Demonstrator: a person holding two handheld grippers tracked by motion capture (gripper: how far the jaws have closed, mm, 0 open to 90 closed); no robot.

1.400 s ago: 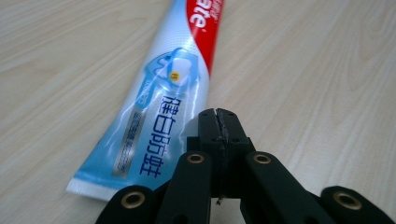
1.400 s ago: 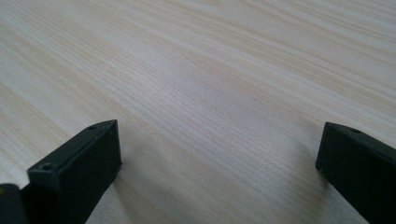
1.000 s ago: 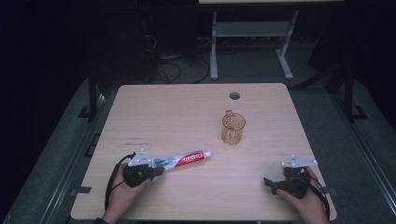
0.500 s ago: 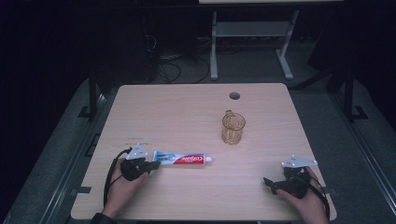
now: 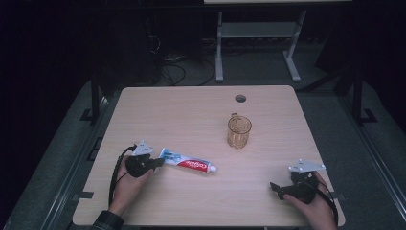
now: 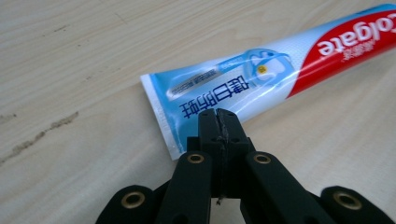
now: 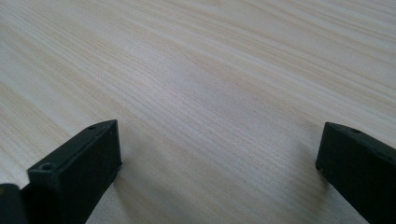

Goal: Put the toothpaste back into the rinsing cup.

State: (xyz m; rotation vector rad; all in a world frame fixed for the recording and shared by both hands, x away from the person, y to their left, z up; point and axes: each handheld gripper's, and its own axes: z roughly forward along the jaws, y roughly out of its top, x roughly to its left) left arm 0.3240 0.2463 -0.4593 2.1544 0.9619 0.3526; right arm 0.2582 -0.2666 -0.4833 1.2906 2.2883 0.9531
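Wooden table (image 5: 191, 110), pale grain, rounded corners; round cable hole (image 5: 240, 98) near its far edge, right of centre; amber glass mug (image 5: 239, 131) upright on the right half of the top, handle turned toward the far side, well apart from the hole and from every edge; grey floor mat (image 5: 62, 158) beneath and around the table; white metal stand (image 5: 256, 33) behind the table on two splayed feet, a shelf across its legs; tangle of dark cables (image 5: 167, 67) on the floor left of that stand; background dark, details there too dim to tell.
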